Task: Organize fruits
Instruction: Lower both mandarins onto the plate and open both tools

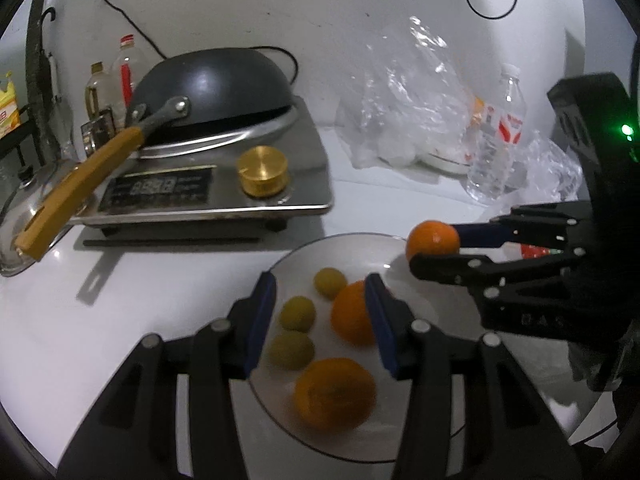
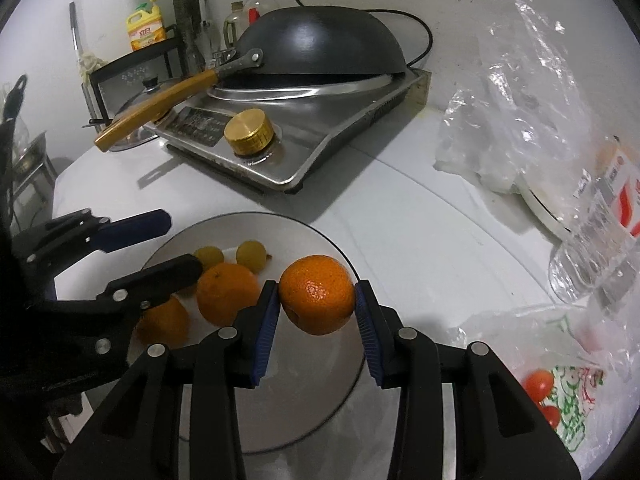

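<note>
A glass plate (image 1: 304, 249) (image 2: 320, 400) on the white counter holds two oranges (image 1: 354, 314) (image 2: 226, 298) and three small green fruits (image 1: 298, 312) (image 2: 250, 255). My right gripper (image 2: 317, 292) is shut on a third orange (image 2: 316, 300), which hangs just above the plate's right rim. In the left wrist view that gripper (image 1: 434, 246) comes in from the right with the same orange (image 1: 434, 238). My left gripper (image 1: 320, 284) (image 2: 176, 242) hovers over the plate's left half, open, with nothing between its blue pads.
Behind the plate an induction cooker (image 1: 208, 196) (image 2: 280, 160) carries an upturned wok (image 1: 212, 80) whose wooden handle (image 1: 80, 192) juts left. Crumpled plastic bags (image 2: 520, 120) and a water bottle (image 1: 500, 136) crowd the right. Red tomatoes (image 2: 540, 386) lie in a bag near right.
</note>
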{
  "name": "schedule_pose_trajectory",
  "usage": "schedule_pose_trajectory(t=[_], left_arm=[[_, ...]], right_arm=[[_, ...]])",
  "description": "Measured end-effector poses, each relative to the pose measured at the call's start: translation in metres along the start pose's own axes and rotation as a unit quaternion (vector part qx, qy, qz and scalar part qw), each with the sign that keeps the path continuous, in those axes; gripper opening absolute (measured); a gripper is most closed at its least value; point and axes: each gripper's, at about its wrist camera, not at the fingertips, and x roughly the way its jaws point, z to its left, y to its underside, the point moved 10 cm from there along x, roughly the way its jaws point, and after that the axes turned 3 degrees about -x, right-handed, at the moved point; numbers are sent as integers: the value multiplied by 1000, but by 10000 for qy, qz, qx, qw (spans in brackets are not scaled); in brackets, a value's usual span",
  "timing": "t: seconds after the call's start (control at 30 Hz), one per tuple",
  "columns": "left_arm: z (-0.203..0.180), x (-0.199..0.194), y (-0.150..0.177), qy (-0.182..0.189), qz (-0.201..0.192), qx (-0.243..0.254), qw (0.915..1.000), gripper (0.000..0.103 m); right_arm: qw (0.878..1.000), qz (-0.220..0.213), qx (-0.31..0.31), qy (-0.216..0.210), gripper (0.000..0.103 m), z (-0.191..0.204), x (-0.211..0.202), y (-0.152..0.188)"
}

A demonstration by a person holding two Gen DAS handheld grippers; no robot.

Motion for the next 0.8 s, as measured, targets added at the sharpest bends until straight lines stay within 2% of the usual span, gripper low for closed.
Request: schedule_pose_trajectory(t=[0.53, 0.8], left_arm=[[37, -5, 5, -234, -31, -312, 9992, 47], [44, -9, 9, -276, -2, -433, 9987, 48]], right_arm=[[9999, 34, 94, -109, 41, 15, 24, -19], [10000, 27, 88, -35, 41, 16, 19, -19]])
